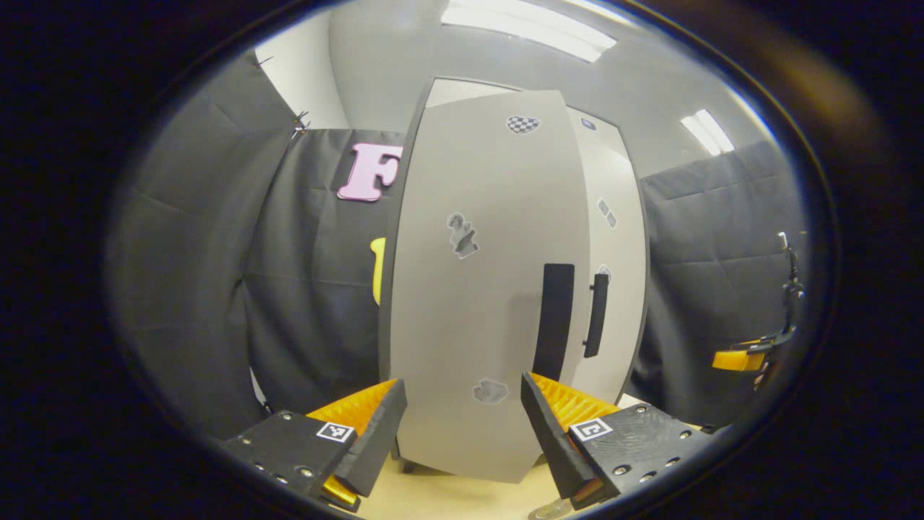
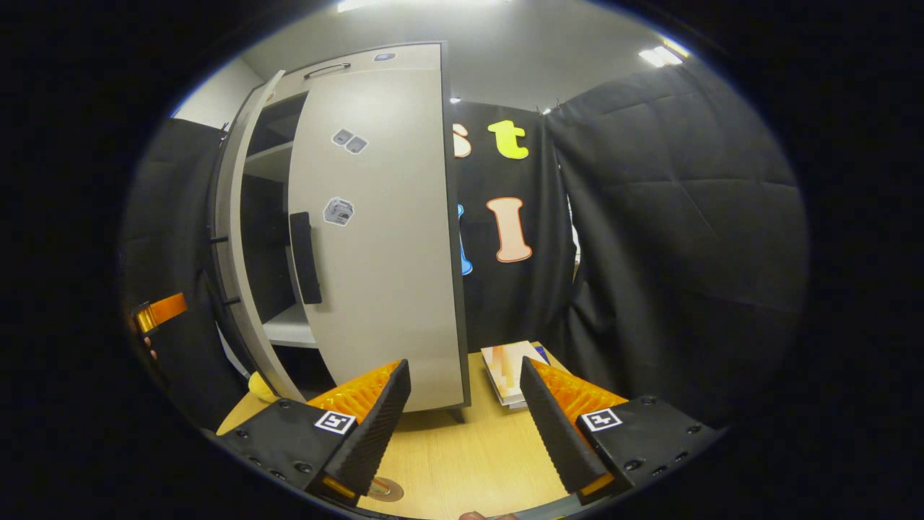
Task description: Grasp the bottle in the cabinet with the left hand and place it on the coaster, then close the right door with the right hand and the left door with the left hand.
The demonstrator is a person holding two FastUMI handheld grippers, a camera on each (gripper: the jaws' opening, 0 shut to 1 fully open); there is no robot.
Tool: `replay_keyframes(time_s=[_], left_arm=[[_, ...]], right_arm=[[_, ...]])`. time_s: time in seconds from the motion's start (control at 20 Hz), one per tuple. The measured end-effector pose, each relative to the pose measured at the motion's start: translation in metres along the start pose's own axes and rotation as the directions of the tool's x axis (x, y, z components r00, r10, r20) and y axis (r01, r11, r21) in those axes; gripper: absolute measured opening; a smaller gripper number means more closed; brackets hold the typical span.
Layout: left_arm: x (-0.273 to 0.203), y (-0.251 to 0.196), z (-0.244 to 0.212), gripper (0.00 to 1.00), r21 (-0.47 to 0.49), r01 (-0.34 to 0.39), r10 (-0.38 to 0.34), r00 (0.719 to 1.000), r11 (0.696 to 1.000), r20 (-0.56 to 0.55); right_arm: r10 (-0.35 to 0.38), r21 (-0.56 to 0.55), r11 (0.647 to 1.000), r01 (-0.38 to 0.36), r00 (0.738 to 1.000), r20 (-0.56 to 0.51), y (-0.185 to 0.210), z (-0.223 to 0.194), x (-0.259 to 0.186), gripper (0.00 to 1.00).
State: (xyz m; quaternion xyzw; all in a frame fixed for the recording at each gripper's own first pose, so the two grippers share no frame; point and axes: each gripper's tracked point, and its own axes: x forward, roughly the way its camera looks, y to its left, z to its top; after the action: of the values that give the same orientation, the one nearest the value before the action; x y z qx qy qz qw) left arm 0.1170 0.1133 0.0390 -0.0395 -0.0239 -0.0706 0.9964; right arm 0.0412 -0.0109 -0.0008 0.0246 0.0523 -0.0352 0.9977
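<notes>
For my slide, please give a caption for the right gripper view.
Open right gripper facing the cabinet's right door, left door still ajar.

doors [image 1: 491,289] – light grey | handles [image 1: 553,321] – black | tabletop [image 2: 469,448] – seemingly pale wood

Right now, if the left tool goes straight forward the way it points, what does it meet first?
Most likely the cabinet's left door. The left tool is open and aims at the door's flat face, left of its dark handle. Nothing shows between them, though the depth is hard to judge.
</notes>
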Motion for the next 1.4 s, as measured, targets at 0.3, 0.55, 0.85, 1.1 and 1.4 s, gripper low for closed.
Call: replay_keyframes(time_s=[0.3, 0.55, 0.85, 1.1, 1.4], left_arm=[[-0.021, 0.029, -0.020, 0.93, 0.077, -0.102, 0.107, 0.993, 0.992, -0.054], [-0.023, 0.032, -0.019, 0.93, 0.041, -0.147, 0.149, 0.988, 0.988, -0.041], [-0.022, 0.034, -0.013, 0.93, 0.047, -0.163, 0.164, 0.986, 0.985, -0.008], [-0.026, 0.039, -0.007, 0.93, 0.038, -0.168, 0.168, 0.986, 0.985, 0.006], [-0.030, 0.049, -0.006, 0.93, 0.032, -0.186, 0.186, 0.982, 0.982, 0.027]], right_arm=[[0.011, 0.007, 1.000, -0.011, 0.999, 0.047, 0.012, 0.011, 0.021, 0.98], [0.048, 0.004, 0.999, -0.048, 0.998, 0.035, 0.033, 0.005, 0.034, 0.98], [0.065, 0.022, 0.998, -0.066, 0.998, 0.027, 0.045, 0.003, 0.042, 0.98], [0.002, -0.006, 1.000, -0.001, 0.999, 0.049, 0.028, 0.004, 0.042, 0.97], [-0.071, 0.011, 0.997, 0.070, 0.997, 0.044, -0.001, 0.000, 0.035, 0.98]])
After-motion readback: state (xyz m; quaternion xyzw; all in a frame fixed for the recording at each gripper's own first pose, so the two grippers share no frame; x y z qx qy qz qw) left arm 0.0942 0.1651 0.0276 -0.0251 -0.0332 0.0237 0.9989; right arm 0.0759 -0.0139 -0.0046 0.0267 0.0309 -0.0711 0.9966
